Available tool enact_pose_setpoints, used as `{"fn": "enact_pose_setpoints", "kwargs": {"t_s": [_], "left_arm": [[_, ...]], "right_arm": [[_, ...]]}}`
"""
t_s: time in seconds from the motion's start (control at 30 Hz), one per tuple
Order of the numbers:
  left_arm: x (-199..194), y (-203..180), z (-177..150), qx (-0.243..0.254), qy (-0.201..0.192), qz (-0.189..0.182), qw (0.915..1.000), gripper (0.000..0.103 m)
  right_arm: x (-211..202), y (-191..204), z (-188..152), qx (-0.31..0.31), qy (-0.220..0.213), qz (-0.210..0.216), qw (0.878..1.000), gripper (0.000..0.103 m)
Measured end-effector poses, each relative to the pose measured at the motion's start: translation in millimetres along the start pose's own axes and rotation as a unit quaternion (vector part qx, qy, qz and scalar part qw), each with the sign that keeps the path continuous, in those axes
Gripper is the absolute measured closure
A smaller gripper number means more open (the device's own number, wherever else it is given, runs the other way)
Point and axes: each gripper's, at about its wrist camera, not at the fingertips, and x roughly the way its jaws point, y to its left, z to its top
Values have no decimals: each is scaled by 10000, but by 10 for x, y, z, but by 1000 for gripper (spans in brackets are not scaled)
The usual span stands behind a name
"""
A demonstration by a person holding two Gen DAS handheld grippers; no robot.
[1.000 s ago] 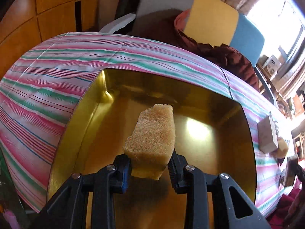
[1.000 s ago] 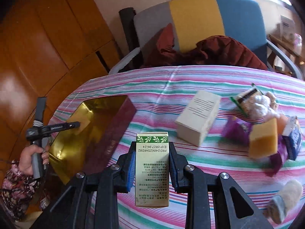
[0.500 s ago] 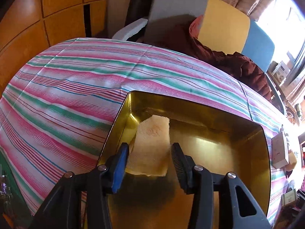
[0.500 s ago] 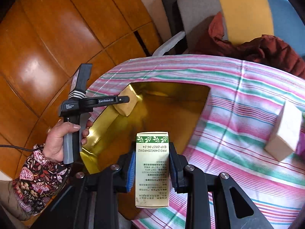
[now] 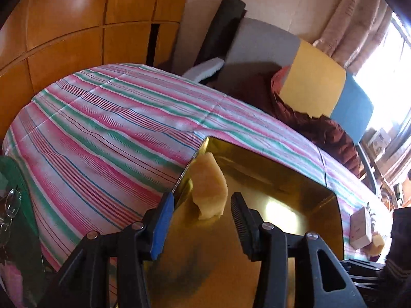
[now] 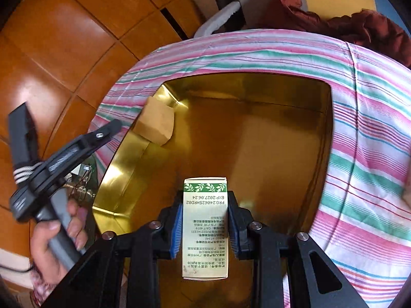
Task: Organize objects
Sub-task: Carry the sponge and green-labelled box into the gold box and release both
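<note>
The right hand-held gripper (image 6: 205, 227) is clamped on a small carton (image 6: 205, 227), its blue pads pressed against the two long sides. The carton's long axis runs along the fingers, its green leaf-patterned end pointing away from the camera over the gold box (image 6: 257, 138). It is a slim white cardboard pack with small black print and a date line under the leaf band.

The left hand-held gripper (image 5: 203, 209) stands partly open with nothing pressed between its ribbed pads. Beyond them, a sponge (image 5: 209, 187) leans against the box's left wall near the far corner, its longer side tilted up the wall. The sponge is a yellow-tan foam block, porous and rough-edged.

The box is rectangular with rounded corners and a shiny, mirror-like gold lining. It sits on a surface covered by a cloth (image 5: 102, 128) striped in pink, green and white.
</note>
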Motion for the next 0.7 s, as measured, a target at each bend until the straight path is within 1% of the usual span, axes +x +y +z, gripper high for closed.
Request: {"fn": "enact_pose_setpoints", "kwargs": {"t_s": [0.07, 0.17, 0.27, 0.3, 0.37, 0.43, 0.47, 0.5, 0.53, 0.7], "left_arm": [[-62, 38, 12, -101, -90, 19, 9999, 56], [-94, 92, 32, -208, -118, 10, 9997, 56], [-102, 127, 33, -276, -85, 25, 9996, 56], [-98, 140, 32, -310, -71, 22, 9995, 56], [-97, 164, 24, -374, -41, -14, 9993, 56], [-104, 182, 23, -425, -44, -12, 9991, 56], [-104, 186, 21, -427, -41, -12, 9991, 57], [-106, 186, 22, -417, -35, -19, 9991, 57], [-110, 187, 19, -414, -41, -20, 9991, 57], [-113, 178, 1, -461, -48, -96, 9989, 57]], "right_arm": [[99, 15, 86, 137, 18, -24, 9999, 73], [247, 27, 243, 340, 56, -47, 9994, 73], [371, 52, 426, 472, 6, -95, 9988, 73], [412, 56, 483, 540, -17, -83, 9985, 71], [471, 56, 559, 675, -95, -11, 9977, 70], [506, 35, 633, 829, -249, 83, 9962, 58], [515, 43, 668, 860, -340, 54, 9957, 46], [494, 45, 681, 876, -441, -31, 9952, 40], [465, 53, 683, 856, -520, -103, 9949, 39], [294, 132, 617, 494, -653, -91, 9966, 39]]}}
